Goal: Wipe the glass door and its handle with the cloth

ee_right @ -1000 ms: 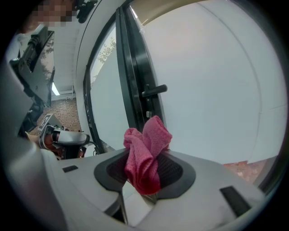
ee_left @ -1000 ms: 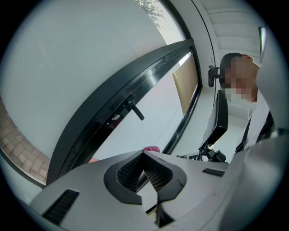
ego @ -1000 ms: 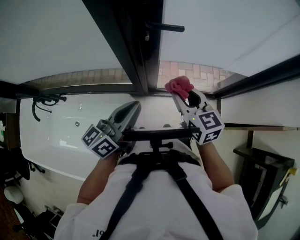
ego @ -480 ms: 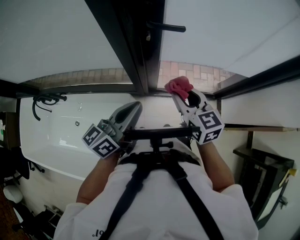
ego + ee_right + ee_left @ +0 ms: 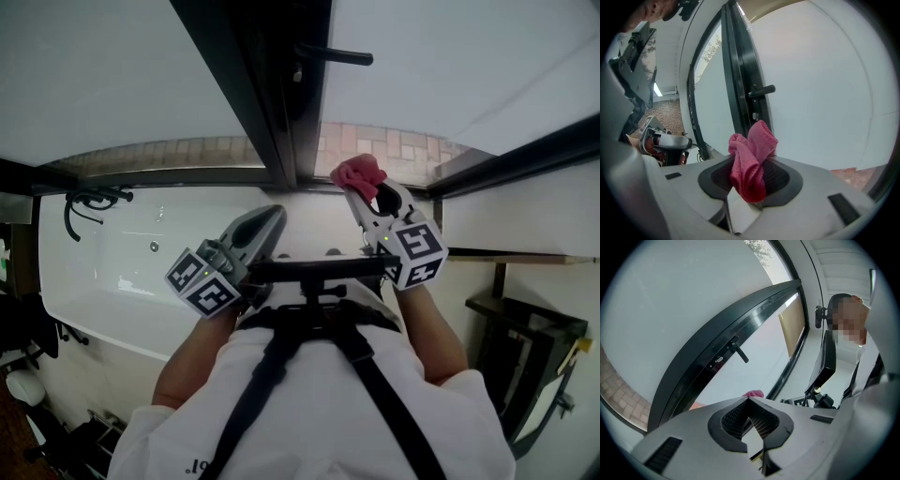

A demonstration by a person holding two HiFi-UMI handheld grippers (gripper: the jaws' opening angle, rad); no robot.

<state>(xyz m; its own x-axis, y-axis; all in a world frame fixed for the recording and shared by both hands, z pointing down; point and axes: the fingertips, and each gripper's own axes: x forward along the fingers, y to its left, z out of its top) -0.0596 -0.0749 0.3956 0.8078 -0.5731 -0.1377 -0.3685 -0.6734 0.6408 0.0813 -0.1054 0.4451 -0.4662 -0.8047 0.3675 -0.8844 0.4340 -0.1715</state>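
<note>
Glass door ahead, apparently untouched. The right hand-held gripper sits below the pane, and the left hand-held gripper is beside it, clamped on nothing per its own view. The right gripper view confirms the pink cloth is pinched between its jaws. Judged an approach step; next, press the cloth to the glass, then the handle.

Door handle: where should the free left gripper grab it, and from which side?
Probably the door handle on its straight bar, mid-length, clear of its base at the dark frame. Come head-on from the room side, jaws above and below: the bar lies level, off the glass. The left gripper is shut; open it first.
</note>
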